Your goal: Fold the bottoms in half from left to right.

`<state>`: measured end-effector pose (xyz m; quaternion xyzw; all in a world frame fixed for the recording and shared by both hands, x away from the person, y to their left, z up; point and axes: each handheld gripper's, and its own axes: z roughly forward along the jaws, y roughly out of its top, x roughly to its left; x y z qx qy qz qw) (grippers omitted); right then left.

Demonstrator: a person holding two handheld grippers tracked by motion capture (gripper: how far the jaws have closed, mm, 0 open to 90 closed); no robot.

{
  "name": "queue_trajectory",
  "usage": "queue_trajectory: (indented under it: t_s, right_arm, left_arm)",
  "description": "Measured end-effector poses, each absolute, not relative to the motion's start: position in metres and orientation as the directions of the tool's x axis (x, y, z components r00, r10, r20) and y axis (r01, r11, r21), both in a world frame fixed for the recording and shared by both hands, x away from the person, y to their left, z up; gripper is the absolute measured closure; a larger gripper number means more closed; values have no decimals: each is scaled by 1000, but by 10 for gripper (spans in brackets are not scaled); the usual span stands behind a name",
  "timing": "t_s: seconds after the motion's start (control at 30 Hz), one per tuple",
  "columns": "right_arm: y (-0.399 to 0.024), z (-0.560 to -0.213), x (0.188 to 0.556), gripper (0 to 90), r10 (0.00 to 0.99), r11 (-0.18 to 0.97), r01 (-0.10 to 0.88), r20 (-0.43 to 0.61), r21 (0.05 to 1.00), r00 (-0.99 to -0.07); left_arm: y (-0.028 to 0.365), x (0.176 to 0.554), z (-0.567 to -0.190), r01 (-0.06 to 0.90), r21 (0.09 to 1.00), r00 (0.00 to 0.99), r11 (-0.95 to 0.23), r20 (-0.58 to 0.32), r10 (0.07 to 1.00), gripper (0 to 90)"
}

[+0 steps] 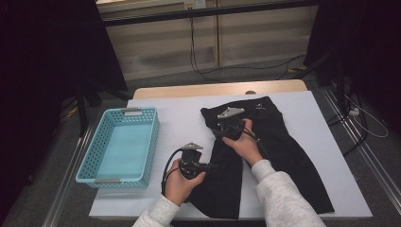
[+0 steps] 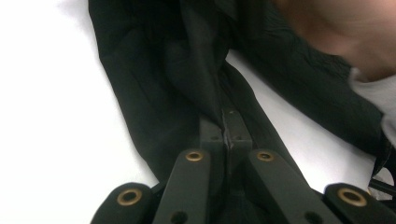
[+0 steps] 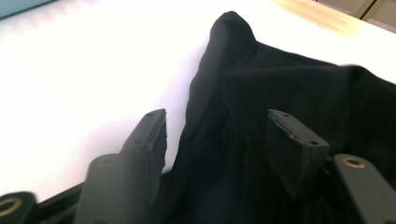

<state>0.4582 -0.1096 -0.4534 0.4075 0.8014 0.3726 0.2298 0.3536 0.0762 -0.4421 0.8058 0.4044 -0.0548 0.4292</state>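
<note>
A light-blue perforated plastic basket (image 1: 120, 146) with two grey handle plates stands at about nine o'clock on the white-covered table (image 1: 179, 113), its pale blue floor bare. A pair of black fabric trousers (image 1: 272, 151) lies spread from the table's centre toward five o'clock, waistband toward twelve o'clock, legs running down toward the person's edge at six o'clock; garment and basket are well apart. The left gripper (image 1: 208, 166), held in the person's left hand (image 1: 182, 182), sits at the left edge of one trouser leg at about seven o'clock from the waistband; in the left gripper view its jaws are pressed together, pinching a fold of the black cloth (image 2: 205, 88) between the pads. The right gripper (image 1: 222, 130), in the right hand (image 1: 246, 144), rests over the waistband's left corner (image 3: 231, 28). In the right gripper view its jaws stand spread, cloth lying between them without the pads pressing on it.
</note>
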Motion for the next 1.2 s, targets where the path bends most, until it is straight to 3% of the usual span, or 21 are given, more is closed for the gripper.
queue_trajectory:
  t_s: [0.1,0.13,0.2,0.37,0.5,0.57,0.6,0.67,0.7,0.73,0.77,0.8,0.93,1.2]
  right_arm:
    - [-103,-457,463,679,812,409,480,-70,776,-580]
    - [-103,-457,464,795,813,421,471,-93,775,-575]
    - [-109,-454,466,893,828,372,487,-47,790,-558]
    - [-142,-431,472,898,872,239,503,44,831,-488]
    - [-188,-397,474,898,908,156,497,74,853,-411]
    - [-227,-376,475,898,941,101,484,75,869,-331]
    - [-246,-370,475,891,954,77,484,77,871,-291]
    - [-280,-361,470,740,975,38,475,71,879,-209]
    - [-294,-359,466,580,985,31,467,53,884,-164]
    - [-304,-358,462,465,986,6,484,74,875,-147]
    - [-311,-359,457,513,986,15,503,71,864,-151]
    - [-313,-361,452,515,987,49,506,37,861,-158]
    - [-307,-378,426,386,973,121,539,10,833,-233]
    - [-274,-424,367,332,926,240,578,-6,780,-376]
  left_arm:
    - [78,354,-442,706,646,660,-290,-451,601,893]
    - [78,354,-442,707,646,659,-287,-454,599,893]
    - [74,353,-441,704,651,662,-285,-456,595,894]
    - [50,355,-424,674,683,699,-282,-466,543,895]
    - [8,361,-394,628,726,751,-281,-469,465,895]
    - [-20,363,-381,617,740,769,-270,-493,406,894]
    - [-34,365,-378,610,743,779,-275,-500,378,890]
    - [-53,368,-376,590,764,797,-263,-498,342,783]
    - [-58,372,-378,557,787,814,-267,-454,361,637]
    - [-59,376,-380,552,789,814,-270,-440,378,425]
    - [-56,378,-383,563,780,806,-273,-445,389,338]
    - [-51,382,-388,567,772,802,-289,-435,410,367]
    - [-27,389,-405,574,752,786,-323,-395,475,289]
    - [38,392,-431,576,727,761,-374,-309,571,216]
